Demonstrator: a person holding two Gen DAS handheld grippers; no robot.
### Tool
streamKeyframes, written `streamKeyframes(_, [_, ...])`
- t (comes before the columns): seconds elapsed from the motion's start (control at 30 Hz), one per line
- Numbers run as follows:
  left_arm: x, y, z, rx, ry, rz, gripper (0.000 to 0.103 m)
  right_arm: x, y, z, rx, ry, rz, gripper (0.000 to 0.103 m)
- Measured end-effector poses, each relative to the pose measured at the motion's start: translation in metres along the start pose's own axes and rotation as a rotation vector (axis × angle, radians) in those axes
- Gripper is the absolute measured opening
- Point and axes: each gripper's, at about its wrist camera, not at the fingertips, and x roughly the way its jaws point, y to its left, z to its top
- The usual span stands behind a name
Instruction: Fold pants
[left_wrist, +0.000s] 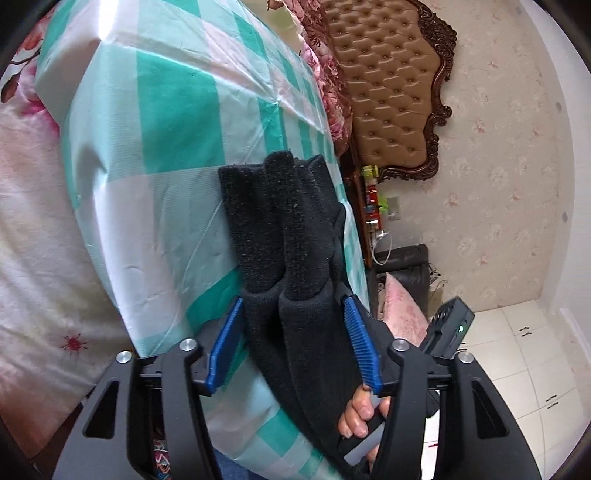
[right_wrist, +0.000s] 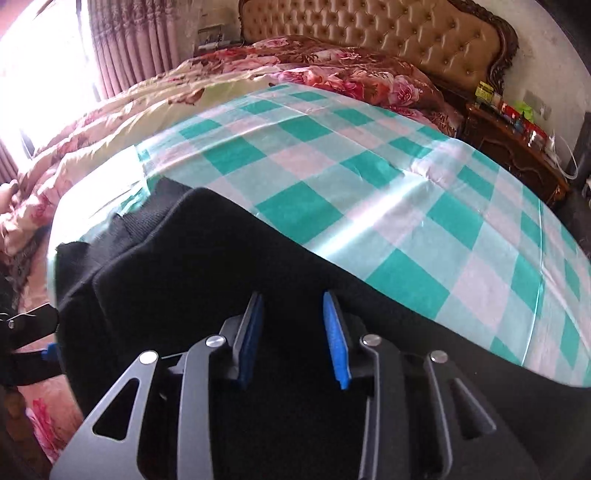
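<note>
Black fleece pants (left_wrist: 284, 236) lie folded in a thick stack on the teal-and-white checked sheet (left_wrist: 155, 122). My left gripper (left_wrist: 293, 310) is open, its blue pads either side of the stack's near end, with the cloth between them. In the right wrist view the pants (right_wrist: 177, 258) spread across the near edge of the checked sheet (right_wrist: 369, 184). My right gripper (right_wrist: 293, 306) is open just above the black cloth, nothing pinched. The left gripper's fingers (right_wrist: 33, 325) show at the far left edge. The hand holding the right gripper (left_wrist: 360, 413) shows beside the left fingers.
A tufted tan headboard (right_wrist: 388, 33) and floral quilts (right_wrist: 332, 70) lie beyond the sheet. A dark wooden nightstand (right_wrist: 517, 147) with small items stands at the right. A pink curtain (right_wrist: 129, 40) hangs by a bright window. White tile floor (left_wrist: 517, 350) is to the right of the bed.
</note>
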Motion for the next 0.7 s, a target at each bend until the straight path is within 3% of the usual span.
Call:
streamKeyframes(0.07, [0.000,0.001,0.000,-0.007,0.001,-0.017,0.055,-0.023,0.001,-0.011,-0.002,-0.046,-0.032,0.036])
streamKeyframes(0.1, [0.001,0.000,0.000,-0.002,0.001,-0.014,0.055,-0.030,0.001,-0.015,-0.004,-0.055,-0.047,0.042])
streamKeyframes(0.17, [0.003,-0.006,-0.003,0.042,0.000,0.020,0.054,-0.047,0.000,-0.030,0.000,-0.067,-0.094,0.048])
streamKeyframes(0.47, [0.014,-0.036,-0.016,0.248,0.015,0.206,0.054,-0.068,-0.027,-0.073,0.064,-0.021,-0.185,0.048])
streamKeyframes(0.7, [0.017,-0.039,-0.018,0.213,-0.008,0.254,0.054,-0.057,-0.041,-0.086,0.098,0.020,-0.180,0.049])
